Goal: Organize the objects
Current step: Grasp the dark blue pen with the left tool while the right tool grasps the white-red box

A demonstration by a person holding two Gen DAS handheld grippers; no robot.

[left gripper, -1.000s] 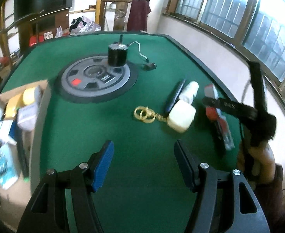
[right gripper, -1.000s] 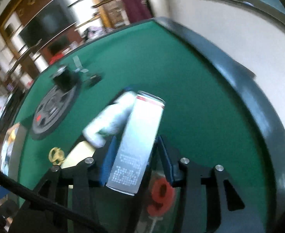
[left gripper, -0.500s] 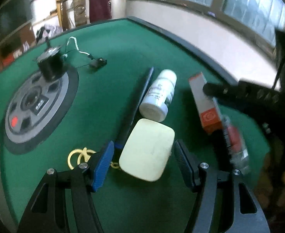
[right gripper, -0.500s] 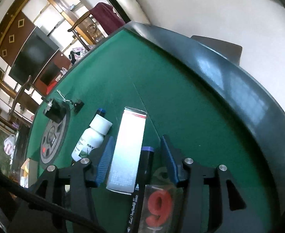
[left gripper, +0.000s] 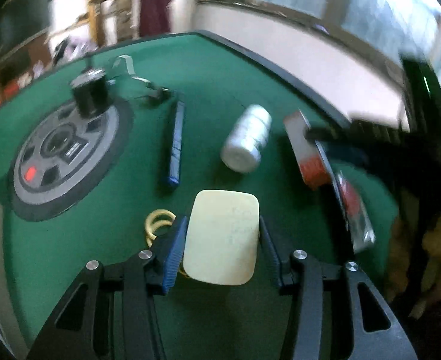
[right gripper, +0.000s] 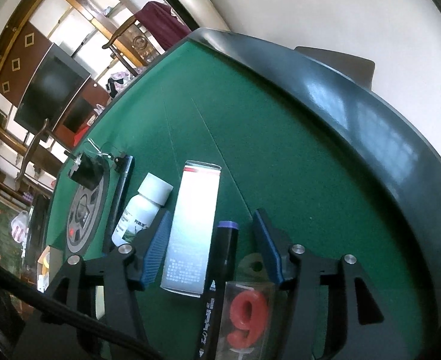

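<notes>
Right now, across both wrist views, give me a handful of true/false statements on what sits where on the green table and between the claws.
1. The cream rounded-rectangle case lies between the fingers of the left claw, whose jaws are closing. True.
2. The white plastic bottle stands upright. False: it lies on its side on the green felt table.
3. The tall white carton with a red band and a dark marker pen both lie between the fingers of the right claw, whose jaws are opening. True.
4. The black cylindrical motor sits on bare felt. False: it sits on the grey round centre panel.
5. The red number-nine candle is in clear packaging. True.
</notes>
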